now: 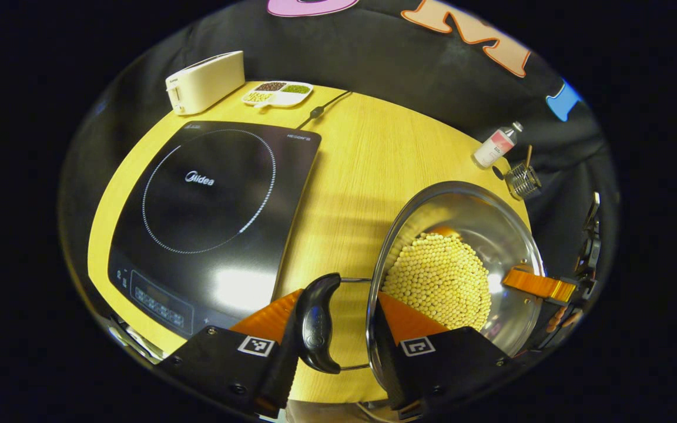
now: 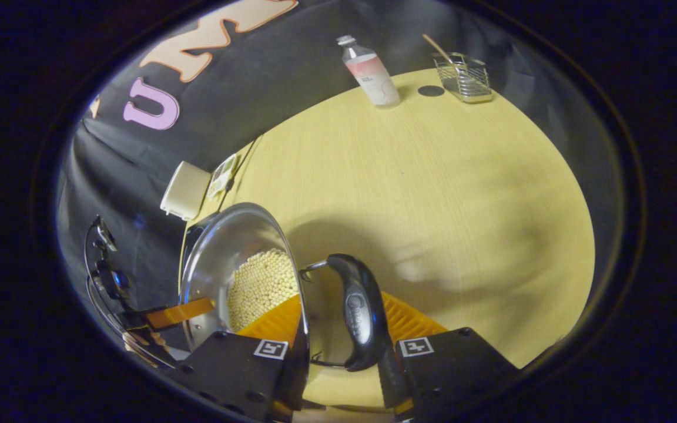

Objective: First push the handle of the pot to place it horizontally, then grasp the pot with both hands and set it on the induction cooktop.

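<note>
Cooktop (image 1: 209, 194): far left on the table (image 1: 362, 170), top bare, well apart from the pot.
Left gripper (image 1: 338, 317): my fingers straddle the pot's left handle (image 1: 318, 323) and rim; pressing or not, I cannot tell.
Pot (image 1: 462, 235): right of the cooktop, near edge, holding pale beans (image 1: 438, 279).
Right gripper (image 2: 338, 323): fingers bracket the opposite handle (image 2: 359, 311), grip unclear.
Next move, I judge: lift with both and carry left; the left gripper sits nearer the cooktop.

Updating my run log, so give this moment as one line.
Stage: grasp | left tongs astride pot handle | right tongs astride other handle | pot beside cooktop
</note>
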`<state>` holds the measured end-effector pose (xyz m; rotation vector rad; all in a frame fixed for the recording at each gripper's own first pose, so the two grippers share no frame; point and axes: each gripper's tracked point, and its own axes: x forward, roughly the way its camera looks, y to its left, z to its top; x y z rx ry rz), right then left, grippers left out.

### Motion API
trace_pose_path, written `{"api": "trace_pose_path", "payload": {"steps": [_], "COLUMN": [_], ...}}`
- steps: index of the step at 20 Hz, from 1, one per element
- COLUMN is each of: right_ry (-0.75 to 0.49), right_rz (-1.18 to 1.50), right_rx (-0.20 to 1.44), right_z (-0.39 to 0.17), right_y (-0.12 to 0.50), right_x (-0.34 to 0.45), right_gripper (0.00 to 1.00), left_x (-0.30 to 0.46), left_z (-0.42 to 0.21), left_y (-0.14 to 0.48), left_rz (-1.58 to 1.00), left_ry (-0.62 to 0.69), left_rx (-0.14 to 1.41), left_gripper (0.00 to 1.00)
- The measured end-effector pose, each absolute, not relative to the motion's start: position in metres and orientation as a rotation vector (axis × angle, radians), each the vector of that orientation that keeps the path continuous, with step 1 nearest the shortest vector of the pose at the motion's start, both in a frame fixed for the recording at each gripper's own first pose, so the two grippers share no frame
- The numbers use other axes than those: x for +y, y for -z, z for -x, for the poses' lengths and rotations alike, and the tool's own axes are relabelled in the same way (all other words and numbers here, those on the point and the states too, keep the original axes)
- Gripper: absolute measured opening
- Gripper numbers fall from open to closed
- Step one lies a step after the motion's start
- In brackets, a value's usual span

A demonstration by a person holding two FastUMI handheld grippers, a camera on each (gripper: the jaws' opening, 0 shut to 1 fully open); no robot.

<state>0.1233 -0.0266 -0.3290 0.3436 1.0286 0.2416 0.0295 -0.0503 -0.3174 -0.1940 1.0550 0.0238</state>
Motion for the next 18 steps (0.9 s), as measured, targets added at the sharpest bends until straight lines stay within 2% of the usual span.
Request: {"api": "trace_pose_path", "payload": {"steps": [1, 4, 5, 6, 8, 15, 16, 18], "right_ry": [-0.241, -0.234, -0.228, -0.223, -0.209, -0.134, -0.126, -0.112], "right_rz": [-0.347, -0.365, -0.372, -0.377, -0.389, -0.445, -0.452, -0.46], "right_rx": [1.032, 1.039, 1.037, 1.034, 1.024, 0.997, 0.997, 0.994], "right_z": [-0.116, -0.095, -0.091, -0.085, -0.077, -0.062, -0.061, -0.061], "right_y": [0.328, 0.325, 0.325, 0.324, 0.322, 0.321, 0.323, 0.325], "right_x": [-0.021, -0.001, 0.006, 0.015, 0.034, 0.125, 0.139, 0.166], "right_gripper": [0.54, 0.54, 0.48, 0.54, 0.54, 0.54, 0.48, 0.47], "left_x": [-0.045, -0.026, -0.017, -0.009, 0.01, 0.098, 0.111, 0.136], "left_z": [-0.025, -0.015, -0.013, -0.013, -0.012, -0.031, -0.037, -0.047], "left_y": [0.312, 0.3, 0.296, 0.294, 0.289, 0.275, 0.273, 0.269], "left_rz": [0.186, 0.159, 0.152, 0.145, 0.13, 0.077, 0.063, 0.033], "left_ry": [-0.02, -0.008, -0.001, 0.005, 0.021, 0.082, 0.089, 0.105], "left_rx": [1.055, 1.056, 1.052, 1.05, 1.048, 1.049, 1.043, 1.034], "left_gripper": [0.63, 0.63, 0.63, 0.63, 0.63, 0.63, 0.63, 0.63]}}
